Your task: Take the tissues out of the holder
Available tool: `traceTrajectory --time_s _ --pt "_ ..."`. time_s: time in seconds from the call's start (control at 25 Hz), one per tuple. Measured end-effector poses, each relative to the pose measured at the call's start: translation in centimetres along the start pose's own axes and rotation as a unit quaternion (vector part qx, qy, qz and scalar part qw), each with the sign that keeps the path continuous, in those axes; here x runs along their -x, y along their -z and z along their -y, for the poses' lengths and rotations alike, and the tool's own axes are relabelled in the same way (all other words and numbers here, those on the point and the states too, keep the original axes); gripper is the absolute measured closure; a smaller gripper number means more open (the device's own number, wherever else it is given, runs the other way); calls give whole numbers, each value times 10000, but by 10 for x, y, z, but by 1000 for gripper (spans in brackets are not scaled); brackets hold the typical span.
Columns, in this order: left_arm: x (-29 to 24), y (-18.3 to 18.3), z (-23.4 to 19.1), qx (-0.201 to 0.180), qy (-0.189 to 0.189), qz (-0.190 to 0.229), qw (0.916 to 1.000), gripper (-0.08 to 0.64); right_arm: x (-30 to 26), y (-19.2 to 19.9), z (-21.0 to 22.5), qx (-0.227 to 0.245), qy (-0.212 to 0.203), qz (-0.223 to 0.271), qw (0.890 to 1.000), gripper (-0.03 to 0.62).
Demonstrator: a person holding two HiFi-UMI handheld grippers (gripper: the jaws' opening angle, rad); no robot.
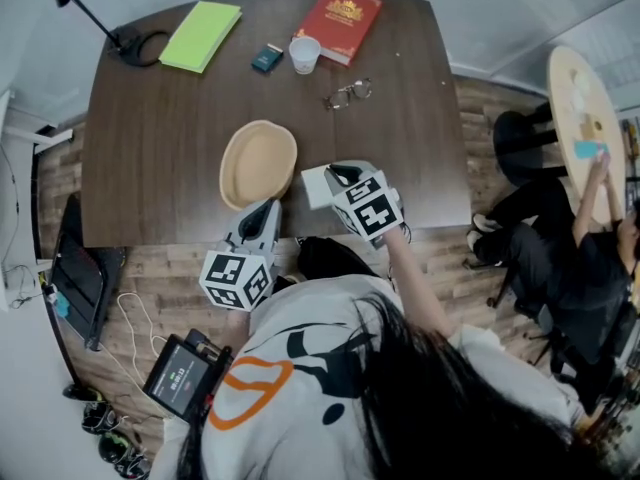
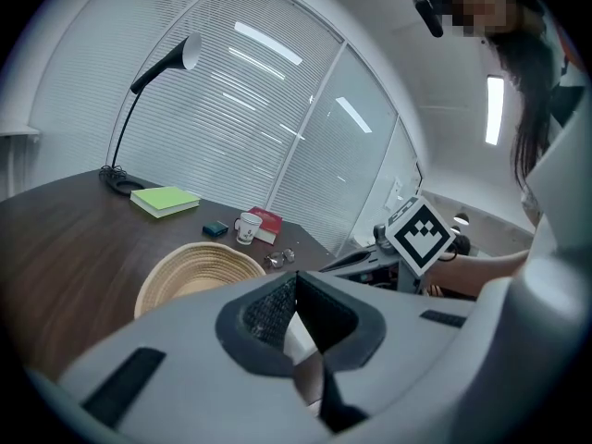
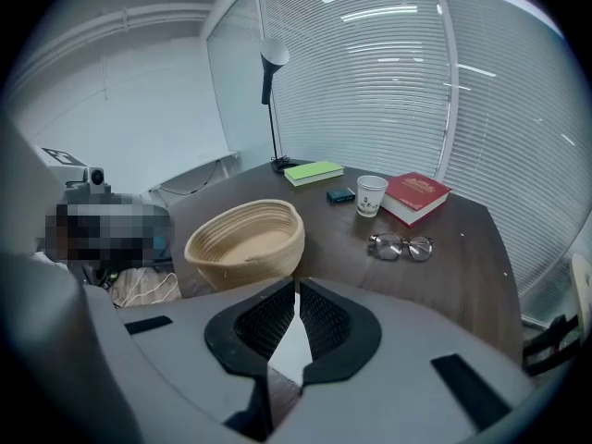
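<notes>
While both grippers hover at the near edge of the table point(image 1: 150, 138), the job looks barely begun to my eye. Just right of the basket point(image 3: 242, 268) sits the white box point(image 1: 316, 188) that I take for the tissue holder. The right gripper point(image 1: 345, 175) hangs directly over it with its jaws pressed together at the tips. White shows through the slit beneath them, but I cannot tell whether that is a pinched tissue or only the top of the box. The left gripper point(image 1: 264, 209) sits just in front of the basket, its jaws likewise closed, on nothing I can make out. No loose tissue lies in the basket or on the wood around it, so I judge that every tissue is left to pull.

Counting up, I see two grippers, one white box and one basket. Beyond the basket, toward the far edge, lie one green notebook point(image 1: 201, 35), one small dark packet point(image 1: 267, 58), one cup point(image 1: 304, 54) and one red book point(image 1: 339, 22). One pair of glasses point(image 1: 349, 93) lies beyond the basket and to its right. One desk lamp point(image 3: 274, 58) stands far off to the basket's left. One other person point(image 1: 560, 238) sits well to the basket's right, at a separate round table point(image 1: 580, 108).
</notes>
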State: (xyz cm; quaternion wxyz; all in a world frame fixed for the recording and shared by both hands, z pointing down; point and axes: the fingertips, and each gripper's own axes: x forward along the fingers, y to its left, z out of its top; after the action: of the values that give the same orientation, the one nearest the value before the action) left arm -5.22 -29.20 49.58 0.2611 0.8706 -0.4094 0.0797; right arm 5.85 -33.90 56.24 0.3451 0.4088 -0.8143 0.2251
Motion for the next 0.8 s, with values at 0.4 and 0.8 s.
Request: traceTrajectory --time_s 0.4,0.8 --pt "11 -1 6 -77 20 122 9999 561 15 -6 -12 -406 -141 404 9983 571" --pt "50 9 14 -131 -96 255 9995 560 30 0 -48 -375 -204 545 9976 571"
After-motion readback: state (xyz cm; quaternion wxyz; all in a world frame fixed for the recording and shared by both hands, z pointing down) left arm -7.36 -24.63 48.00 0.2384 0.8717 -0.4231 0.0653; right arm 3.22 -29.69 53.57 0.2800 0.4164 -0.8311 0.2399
